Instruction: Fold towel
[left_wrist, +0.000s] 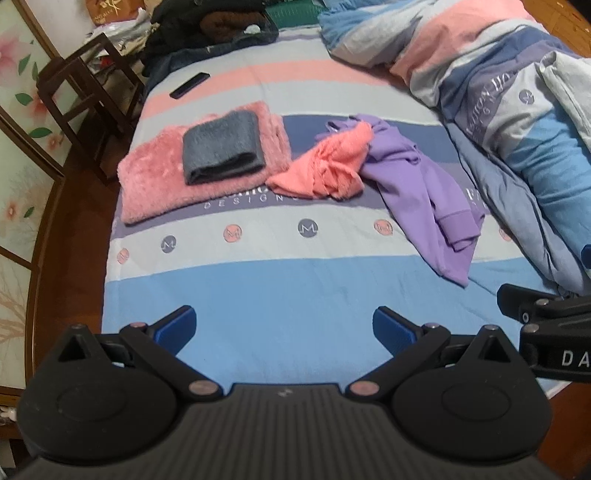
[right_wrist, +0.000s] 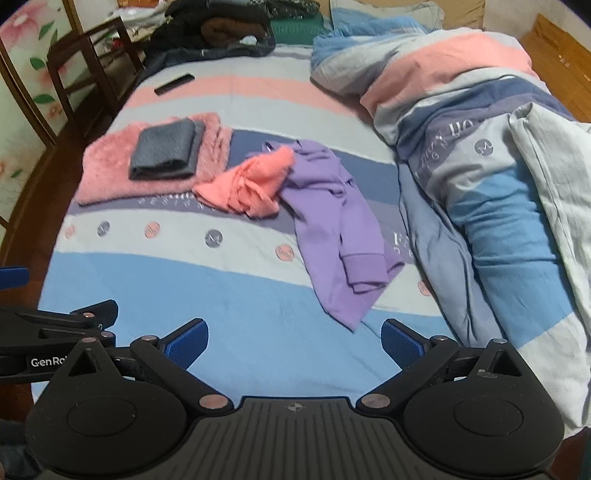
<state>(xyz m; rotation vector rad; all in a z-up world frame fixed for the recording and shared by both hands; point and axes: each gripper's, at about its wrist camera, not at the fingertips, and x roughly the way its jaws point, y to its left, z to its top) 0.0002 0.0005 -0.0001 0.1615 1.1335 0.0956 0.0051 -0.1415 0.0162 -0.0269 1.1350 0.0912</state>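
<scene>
Ahead-left of the left gripper (left_wrist: 284, 328), jaws spread and empty: folded grey towel (left_wrist: 221, 147) atop pink fluffy towel (left_wrist: 155, 184). Straight ahead: crumpled coral towel (left_wrist: 328, 166), touching purple garment (left_wrist: 424, 206). Right gripper (right_wrist: 293, 341) likewise spread, empty.

L gripper (left_wrist: 284, 328): jaws spread wide, blue pads (left_wrist: 181, 326) well apart, nothing between, held level, pointing fwd. R gripper (right_wrist: 293, 341): same, jaws wide, empty, level. Both side by side, close; each shows at the edge of the other's view.
</scene>
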